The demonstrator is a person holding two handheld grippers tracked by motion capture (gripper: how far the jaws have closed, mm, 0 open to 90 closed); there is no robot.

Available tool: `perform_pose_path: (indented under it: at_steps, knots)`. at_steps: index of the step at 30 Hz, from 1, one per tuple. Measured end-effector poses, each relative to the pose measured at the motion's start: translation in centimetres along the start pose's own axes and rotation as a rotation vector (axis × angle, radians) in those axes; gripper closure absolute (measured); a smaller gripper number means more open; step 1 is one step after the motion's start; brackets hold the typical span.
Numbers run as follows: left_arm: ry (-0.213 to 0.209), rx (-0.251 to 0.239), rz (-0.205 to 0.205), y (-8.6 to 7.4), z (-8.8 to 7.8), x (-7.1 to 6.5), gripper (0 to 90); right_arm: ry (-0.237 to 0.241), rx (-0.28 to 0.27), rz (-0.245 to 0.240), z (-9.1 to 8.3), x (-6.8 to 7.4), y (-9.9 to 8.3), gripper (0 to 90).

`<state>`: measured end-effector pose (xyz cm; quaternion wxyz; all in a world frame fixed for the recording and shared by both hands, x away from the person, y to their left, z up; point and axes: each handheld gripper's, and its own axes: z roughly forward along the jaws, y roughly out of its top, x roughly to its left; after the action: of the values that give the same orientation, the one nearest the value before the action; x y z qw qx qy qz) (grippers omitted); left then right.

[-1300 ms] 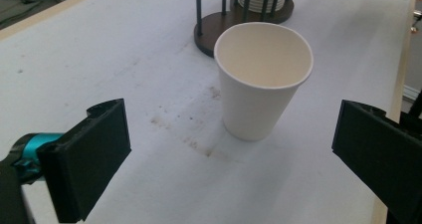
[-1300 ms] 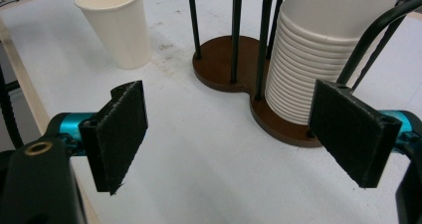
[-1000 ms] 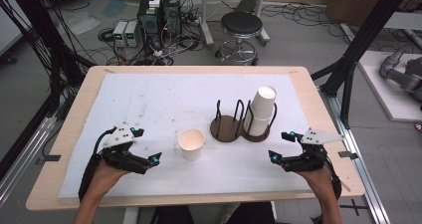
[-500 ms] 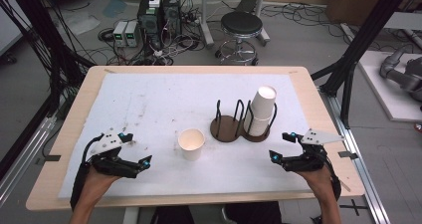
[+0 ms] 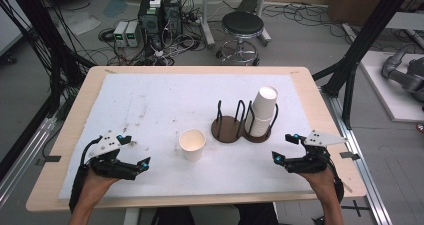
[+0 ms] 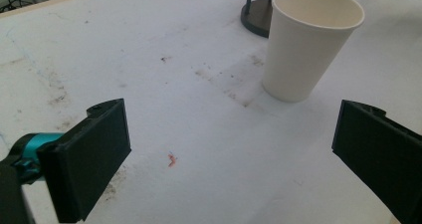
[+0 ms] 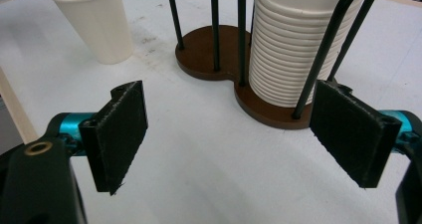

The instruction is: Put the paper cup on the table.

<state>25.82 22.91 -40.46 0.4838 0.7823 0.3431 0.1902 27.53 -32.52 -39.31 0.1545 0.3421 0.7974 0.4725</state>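
Two claws hover gaping and empty at the bottom of the high view; the left claw (image 5: 134,155) has slid rightward toward the single cup (image 5: 192,144), likely the next grasp. The left claw's view shows stains around the cup. The right claw's view shows ribbed rims of the cup stack (image 7: 293,45) in its holder (image 5: 235,130).
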Motion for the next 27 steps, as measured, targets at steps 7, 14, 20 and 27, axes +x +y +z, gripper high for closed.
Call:
perform_pose_path:
  at_steps: [7, 14, 20, 27]
  knots:
    - [-0.001, -0.002, 0.000, -0.04, 0.11, -0.06, 1.7, -0.005, -0.001, 0.002, -0.17, 0.05, -0.16, 16.2]
    - [0.005, 0.003, -0.001, -0.28, 0.16, -0.01, 1.7, -0.006, -0.005, 0.007, -0.32, 0.07, -0.24, 16.2]
    - [-0.007, 0.002, -0.007, -0.38, 0.17, 0.05, 1.7, -0.005, -0.006, 0.007, -0.28, 0.01, -0.32, 16.2]
    - [0.001, -0.003, -0.012, -0.44, 0.05, 0.13, 1.7, -0.005, -0.002, 0.006, -0.26, 0.10, -0.31, 16.2]
